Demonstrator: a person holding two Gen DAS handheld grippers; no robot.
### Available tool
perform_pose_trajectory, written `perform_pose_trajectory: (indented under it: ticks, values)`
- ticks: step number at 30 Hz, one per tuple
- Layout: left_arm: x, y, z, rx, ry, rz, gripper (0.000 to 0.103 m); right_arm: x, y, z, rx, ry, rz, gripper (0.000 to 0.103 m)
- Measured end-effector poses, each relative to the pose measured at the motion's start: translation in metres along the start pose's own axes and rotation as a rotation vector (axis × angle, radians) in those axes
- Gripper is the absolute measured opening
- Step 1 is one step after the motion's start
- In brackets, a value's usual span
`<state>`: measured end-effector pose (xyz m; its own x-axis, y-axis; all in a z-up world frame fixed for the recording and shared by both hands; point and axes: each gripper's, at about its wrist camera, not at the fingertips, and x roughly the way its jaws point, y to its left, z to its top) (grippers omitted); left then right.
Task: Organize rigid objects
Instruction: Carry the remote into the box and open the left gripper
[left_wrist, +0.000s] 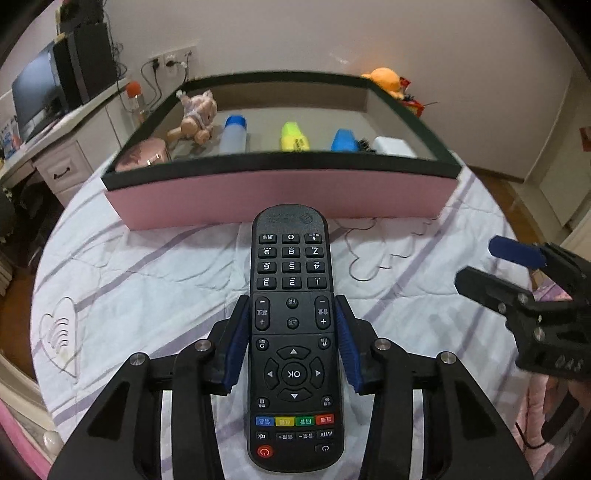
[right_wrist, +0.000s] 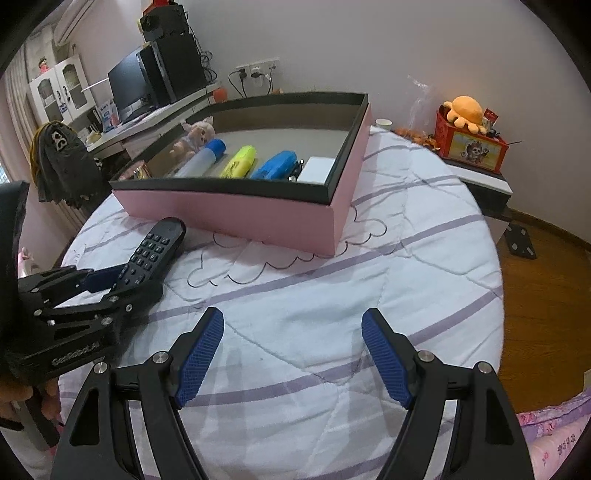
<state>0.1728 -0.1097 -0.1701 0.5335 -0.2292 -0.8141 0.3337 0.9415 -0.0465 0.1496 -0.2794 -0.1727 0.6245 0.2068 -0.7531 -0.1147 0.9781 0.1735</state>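
Observation:
A black TV remote (left_wrist: 291, 332) lies lengthwise between the blue pads of my left gripper (left_wrist: 291, 314), which is shut on its sides just above the quilt. The remote (right_wrist: 155, 251) also shows in the right wrist view, held by the left gripper (right_wrist: 110, 280), its far end near the pink box (right_wrist: 258, 218). The pink box (left_wrist: 280, 195) with a black rim stands straight ahead of the remote. My right gripper (right_wrist: 292, 325) is open and empty over the white quilt; it shows at the right edge of the left wrist view (left_wrist: 491, 266).
Inside the box lie a doll (left_wrist: 195, 118), a blue-capped bottle (left_wrist: 233, 134), a yellow highlighter (left_wrist: 293, 136), a blue object (left_wrist: 345, 140) and a white box (left_wrist: 391, 146). A desk with a monitor (right_wrist: 129, 88) stands far left. A red box with an orange plush (right_wrist: 467, 138) sits far right.

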Motion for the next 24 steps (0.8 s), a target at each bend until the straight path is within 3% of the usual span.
perform_pose_trajectory:
  ticks: [12,24]
  values:
    - [-0.059,0.009,0.024,0.015,-0.127,0.019,0.044,-0.041,0.011,0.027,-0.008,-0.124,0.005,0.079]
    - [-0.037,0.022,0.104,-0.001,-0.18,0.02,0.044,-0.047,-0.002,0.07,0.013,-0.22,-0.002,0.079]
